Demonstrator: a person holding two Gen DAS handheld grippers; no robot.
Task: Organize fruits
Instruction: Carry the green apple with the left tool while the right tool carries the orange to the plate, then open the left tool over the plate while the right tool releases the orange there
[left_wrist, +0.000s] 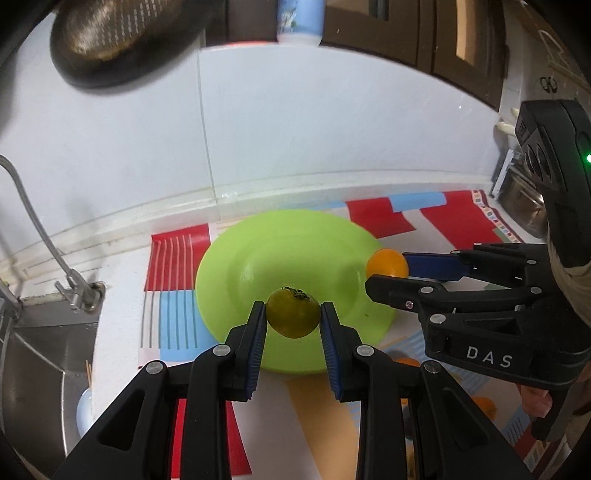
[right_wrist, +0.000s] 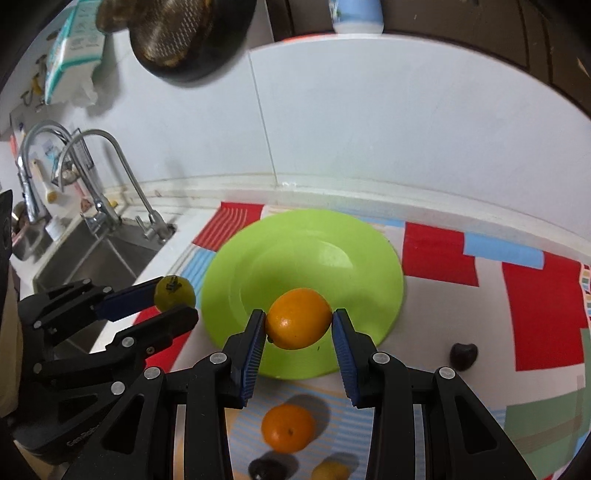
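Observation:
My left gripper (left_wrist: 293, 314) is shut on a small yellow-green tomato (left_wrist: 293, 313) with a dark stem, held over the near part of a lime-green plate (left_wrist: 288, 254). In the right wrist view that tomato (right_wrist: 174, 292) hangs at the plate's left edge. My right gripper (right_wrist: 299, 321) is shut on an orange (right_wrist: 298, 318) above the near side of the same plate (right_wrist: 303, 254); the left wrist view shows this orange (left_wrist: 387, 263) at the plate's right rim. Another orange (right_wrist: 288, 427), a dark fruit (right_wrist: 463, 355), a second dark fruit (right_wrist: 266, 469) and a yellowish fruit (right_wrist: 330, 472) lie on the mat.
A patterned red, blue and white mat (right_wrist: 491, 258) covers the counter under the plate. A steel sink (right_wrist: 96, 254) with taps (right_wrist: 110, 173) lies to the left. A white tiled wall (right_wrist: 369, 122) rises behind, with a dark strainer (right_wrist: 184, 33) hanging above.

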